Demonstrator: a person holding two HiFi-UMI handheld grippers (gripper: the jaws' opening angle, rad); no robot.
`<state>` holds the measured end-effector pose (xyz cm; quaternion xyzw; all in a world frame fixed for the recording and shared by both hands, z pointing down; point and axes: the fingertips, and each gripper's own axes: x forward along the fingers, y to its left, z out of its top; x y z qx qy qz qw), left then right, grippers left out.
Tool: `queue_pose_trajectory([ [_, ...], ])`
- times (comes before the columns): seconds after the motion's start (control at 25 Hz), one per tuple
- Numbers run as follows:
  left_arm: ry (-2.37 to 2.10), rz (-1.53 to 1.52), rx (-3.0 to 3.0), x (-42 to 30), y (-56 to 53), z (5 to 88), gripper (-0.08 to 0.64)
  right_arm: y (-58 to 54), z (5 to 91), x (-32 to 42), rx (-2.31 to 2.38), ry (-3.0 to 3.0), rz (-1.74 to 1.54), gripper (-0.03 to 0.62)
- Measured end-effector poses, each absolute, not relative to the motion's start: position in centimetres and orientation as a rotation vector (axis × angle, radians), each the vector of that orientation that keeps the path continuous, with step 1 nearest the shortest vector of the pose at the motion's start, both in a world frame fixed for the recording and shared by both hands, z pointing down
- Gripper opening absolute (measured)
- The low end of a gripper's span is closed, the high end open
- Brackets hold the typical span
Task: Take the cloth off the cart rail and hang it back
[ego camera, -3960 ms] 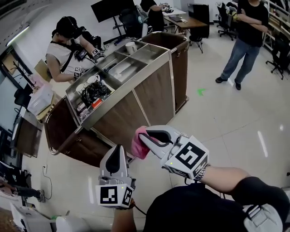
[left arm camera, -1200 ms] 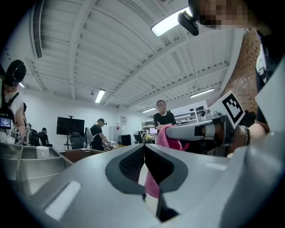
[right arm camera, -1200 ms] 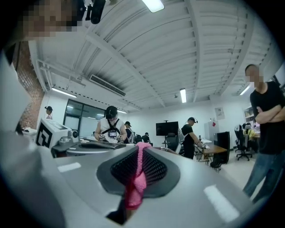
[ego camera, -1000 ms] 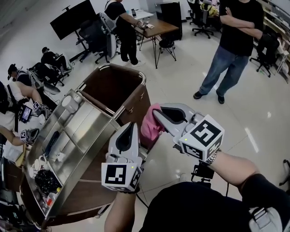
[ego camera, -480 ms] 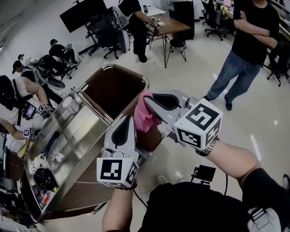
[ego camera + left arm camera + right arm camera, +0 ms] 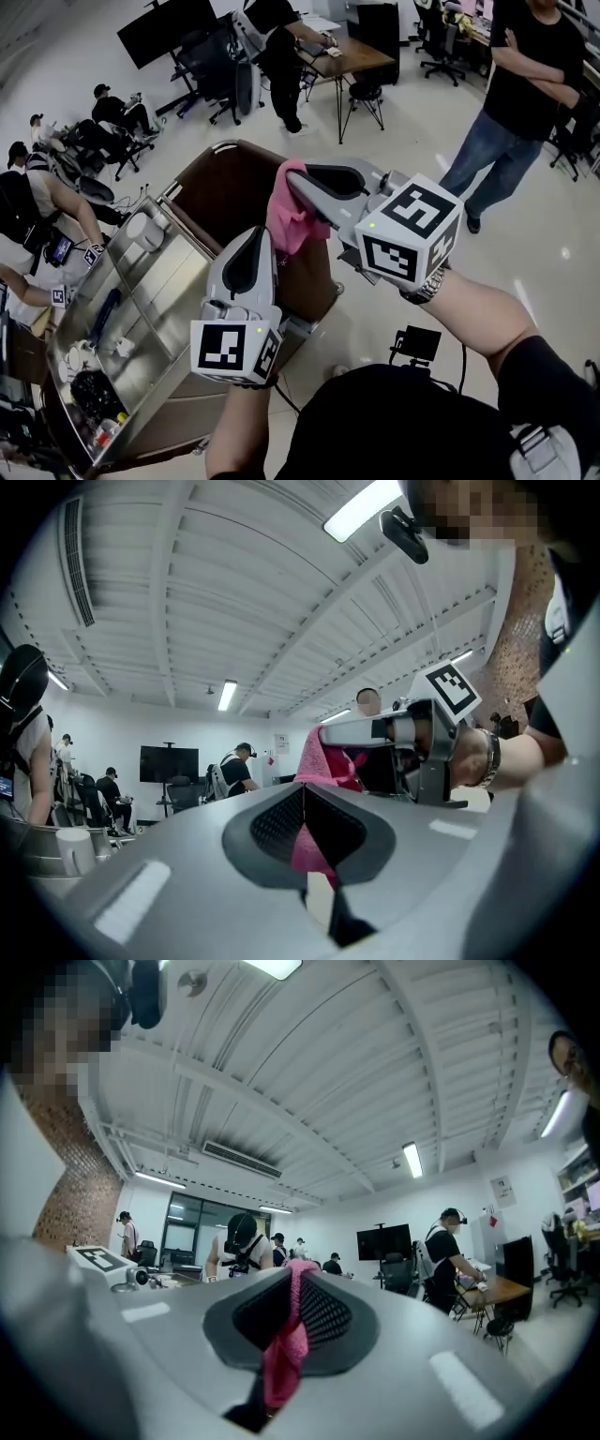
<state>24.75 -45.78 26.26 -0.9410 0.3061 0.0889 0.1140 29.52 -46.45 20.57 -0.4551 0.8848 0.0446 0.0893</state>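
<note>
A pink cloth (image 6: 284, 220) hangs in the air from my right gripper (image 6: 292, 176), which is shut on its top edge above the cart's brown bag end (image 6: 225, 192). The right gripper view shows the cloth (image 6: 281, 1363) pinched between the closed jaws (image 6: 298, 1269). My left gripper (image 6: 261, 232) is just left of the cloth's lower part, jaws closed together. From the left gripper view (image 6: 302, 794), the cloth (image 6: 323, 757) hangs just beyond those jaws, and pink shows through the gap behind their tips. The metal rail (image 6: 246, 147) rims the bag below both grippers.
The cart's steel top (image 6: 169, 272) with trays, cups and dark items runs down-left. Someone in black top and jeans (image 6: 525, 84) stands at the right. Seated people (image 6: 56, 187) are at the left. A desk (image 6: 347, 56) with chairs stands behind, a black device (image 6: 412, 345) on the floor.
Both grippers have risen and come over the cart's bag end, after moving round from the cart's long side. The pink cloth stays in the right gripper.
</note>
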Motion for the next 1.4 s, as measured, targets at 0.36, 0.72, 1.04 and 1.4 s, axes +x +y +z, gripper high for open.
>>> queue_pose_trajectory([
  [0.36,0.934,0.259,-2.741,24.4,-50.5,24.4,0.005,-52.5,17.1,29.5,-1.300,2.630,0.120,0.014],
  [0.72,1.100,0.263,-2.680,24.6,-53.2,25.9,0.005,-57.1,19.5,29.3,-1.148,2.713,0.050,0.014],
  [1.04,1.204,0.216,-2.672,26.0,-56.2,28.6,0.005,-61.8,27.3,31.5,-1.132,2.769,-0.145,0.014],
  [1.4,1.257,0.189,-2.680,30.7,-56.9,30.0,0.005,-61.2,31.3,36.6,-1.116,2.790,-0.227,0.014],
])
